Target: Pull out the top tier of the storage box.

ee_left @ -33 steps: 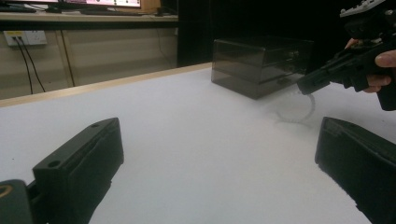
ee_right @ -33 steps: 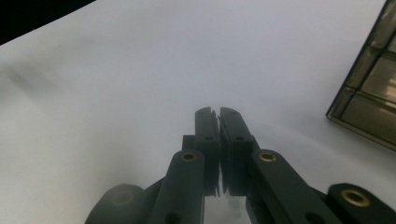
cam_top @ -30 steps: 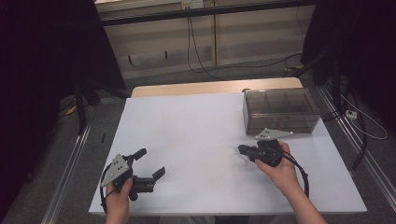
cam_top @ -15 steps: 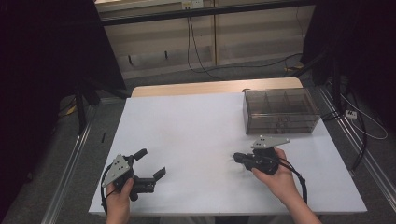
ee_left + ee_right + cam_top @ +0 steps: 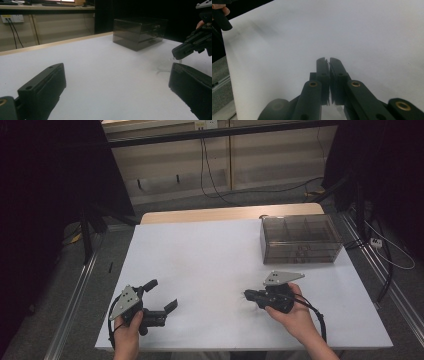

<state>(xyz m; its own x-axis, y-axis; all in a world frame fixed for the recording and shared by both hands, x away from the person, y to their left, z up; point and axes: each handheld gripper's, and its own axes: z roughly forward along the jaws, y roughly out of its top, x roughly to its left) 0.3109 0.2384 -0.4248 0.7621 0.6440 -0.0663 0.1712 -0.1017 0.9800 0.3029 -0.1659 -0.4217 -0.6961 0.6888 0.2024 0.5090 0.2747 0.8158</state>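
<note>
High view: left gripper [image 5: 161,294] held at near left of white table [image 5: 200,255], jaws spread wide, nothing between. Right gripper [image 5: 247,295] held at near right, jaws pressed together, pointed left. Small pale piece [image 5: 243,298] seen just at its tip. Smoky drawer box [image 5: 300,239] set well apart, far right.

Left gripper view: own jaws spread; pale piece [image 5: 174,59] seen under right gripper's tip, just above table; pinched or not, cannot be told.

Right gripper view: jaws closed tight over bare table.
</note>
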